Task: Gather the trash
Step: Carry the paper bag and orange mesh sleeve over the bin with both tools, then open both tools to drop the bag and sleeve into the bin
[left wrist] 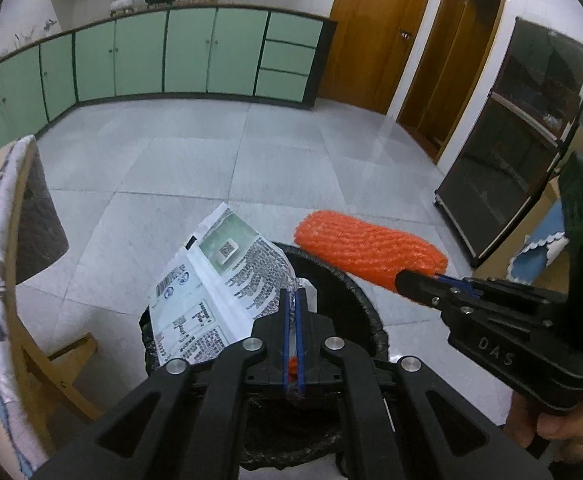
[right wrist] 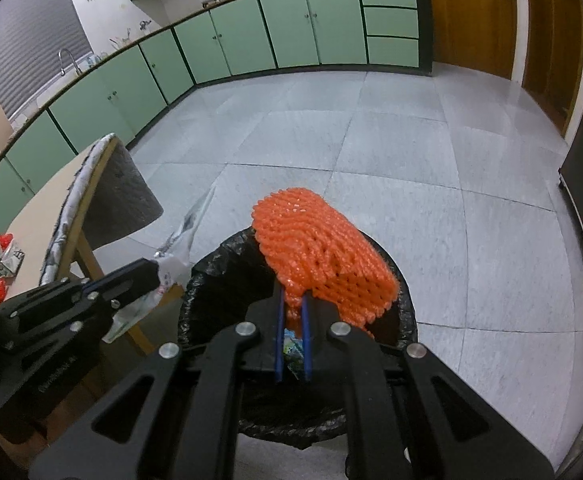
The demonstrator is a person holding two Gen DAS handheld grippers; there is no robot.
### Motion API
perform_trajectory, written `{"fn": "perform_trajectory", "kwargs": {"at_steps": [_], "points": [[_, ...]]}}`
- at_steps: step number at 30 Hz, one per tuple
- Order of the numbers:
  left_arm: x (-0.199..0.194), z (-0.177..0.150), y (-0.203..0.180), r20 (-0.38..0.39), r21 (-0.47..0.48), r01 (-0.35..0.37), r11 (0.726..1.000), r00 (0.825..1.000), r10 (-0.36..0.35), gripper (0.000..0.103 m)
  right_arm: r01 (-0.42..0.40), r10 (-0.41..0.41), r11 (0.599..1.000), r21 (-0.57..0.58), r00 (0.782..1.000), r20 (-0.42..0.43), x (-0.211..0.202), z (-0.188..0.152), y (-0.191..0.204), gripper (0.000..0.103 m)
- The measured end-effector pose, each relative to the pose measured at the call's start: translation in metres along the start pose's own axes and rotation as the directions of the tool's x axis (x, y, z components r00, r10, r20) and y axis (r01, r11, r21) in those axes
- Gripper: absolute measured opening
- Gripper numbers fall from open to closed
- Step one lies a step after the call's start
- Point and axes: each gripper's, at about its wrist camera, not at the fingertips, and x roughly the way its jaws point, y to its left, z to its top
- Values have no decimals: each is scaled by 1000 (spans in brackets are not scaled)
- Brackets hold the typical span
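Left wrist view
Left gripper (left wrist: 294, 300): clenched on a crumpled white printed wrapper (left wrist: 211, 284), which stands up and to the left of the fingertips, over the near-left rim of the bin.
Trash bin (left wrist: 365, 300): round, lined with a black bag, directly below the gripper; its opening is mostly hidden behind the gripper body.
Right gripper (left wrist: 401, 280): enters from the right edge, a person's hand (left wrist: 547, 428) on its grip, pinching one end of an orange foam net sleeve (left wrist: 367, 250) that lies across the far-right rim of the bin.
Surroundings: wooden table (left wrist: 15, 280) with a patterned cover at left; grey tiled floor (left wrist: 251, 152); green cabinets (left wrist: 187, 52) along the far wall.

Right wrist view
Right gripper (right wrist: 293, 298): clamped on the near end of the orange foam net sleeve (right wrist: 323, 248), held above the open bin.
Trash bin (right wrist: 211, 276): black liner visible around the rim; a scrap of coloured packaging shows between the blue pads below.
Left gripper (right wrist: 156, 274): at left, beside the bin rim, closed on the white wrapper (right wrist: 179, 240), seen edge-on.
Table (right wrist: 39, 224): more red-and-white litter (right wrist: 5, 254) lies on its top.
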Motion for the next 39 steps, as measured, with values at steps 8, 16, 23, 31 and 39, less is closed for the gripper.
{"fn": "perform_trajectory", "kwargs": {"at_steps": [8, 16, 23, 31, 39], "points": [[9, -6, 4, -27, -33, -14, 999, 1000, 13, 17, 6, -6, 1000, 24, 1000, -14, 4, 0, -5, 23], [0, -5, 4, -1, -41, -49, 998, 999, 49, 31, 4, -7, 998, 63, 999, 49, -16, 0, -11, 30], [-25, -6, 7, 39, -50, -79, 996, 996, 81, 37, 4, -9, 999, 52, 995, 102, -45, -2, -7, 30], [-128, -23, 28, 199, -71, -197, 978, 958, 207, 49, -74, 81, 996, -44, 983, 163, -101, -11, 45, 34], [-256, -71, 89, 284, -228, -392, 891, 849, 446, 60, -216, 262, 945, -244, 949, 175, -141, -21, 160, 47]]}}
